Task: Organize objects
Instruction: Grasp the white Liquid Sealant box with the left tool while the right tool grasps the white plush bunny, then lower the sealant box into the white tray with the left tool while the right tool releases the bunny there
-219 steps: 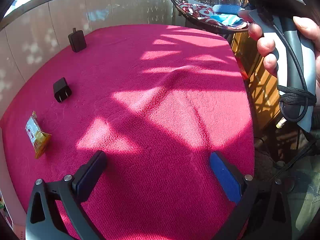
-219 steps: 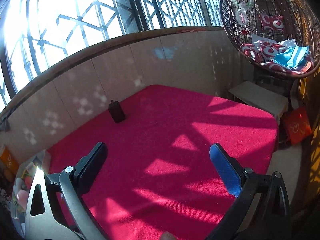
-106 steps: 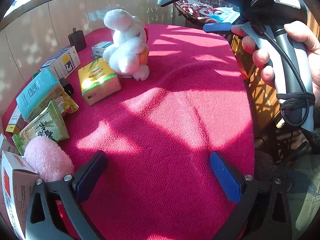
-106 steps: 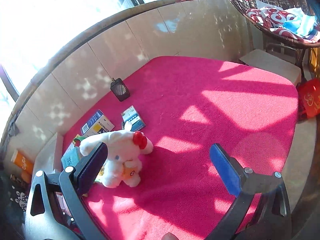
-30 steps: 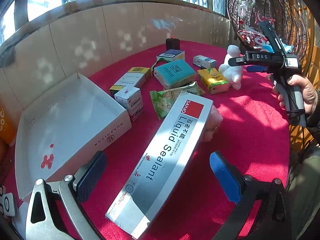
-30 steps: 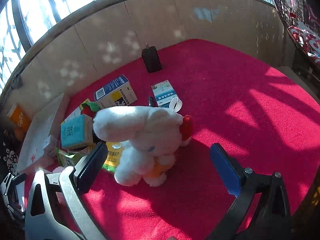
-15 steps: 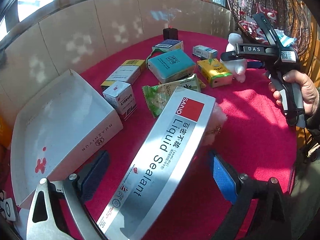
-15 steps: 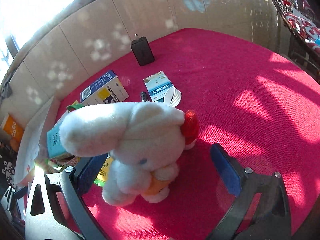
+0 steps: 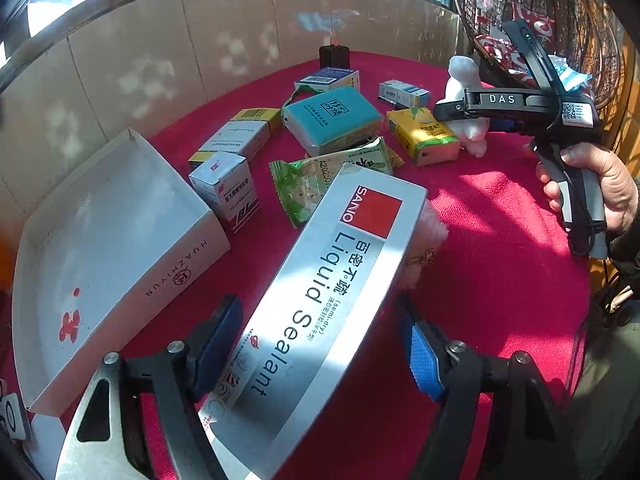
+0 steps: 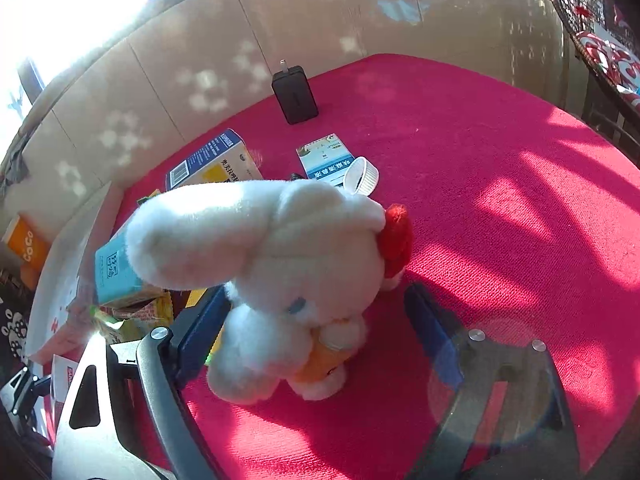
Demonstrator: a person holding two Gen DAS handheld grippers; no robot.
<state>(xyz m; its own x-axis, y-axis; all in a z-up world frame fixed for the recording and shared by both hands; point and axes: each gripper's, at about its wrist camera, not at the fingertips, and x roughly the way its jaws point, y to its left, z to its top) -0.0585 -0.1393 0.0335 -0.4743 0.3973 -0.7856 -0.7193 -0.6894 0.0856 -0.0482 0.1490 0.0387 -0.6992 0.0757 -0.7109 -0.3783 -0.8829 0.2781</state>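
Closing in since half a second ago: left claw (image 9: 320,344) around sealant box (image 9: 320,300), right claw (image 10: 316,320) around plush rabbit (image 10: 280,272).
Both part-open, gripping nothing yet; on counter (image 10: 500,200), could skew long box, slip off soft plush.

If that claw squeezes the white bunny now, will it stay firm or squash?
The bunny looks like fluffy plush, so it would probably squash and feel light. Its long ear juts sideways and may flop when lifted. The right gripper straddles its body with fingers apart, so closing should sink into the fur rather than slip.
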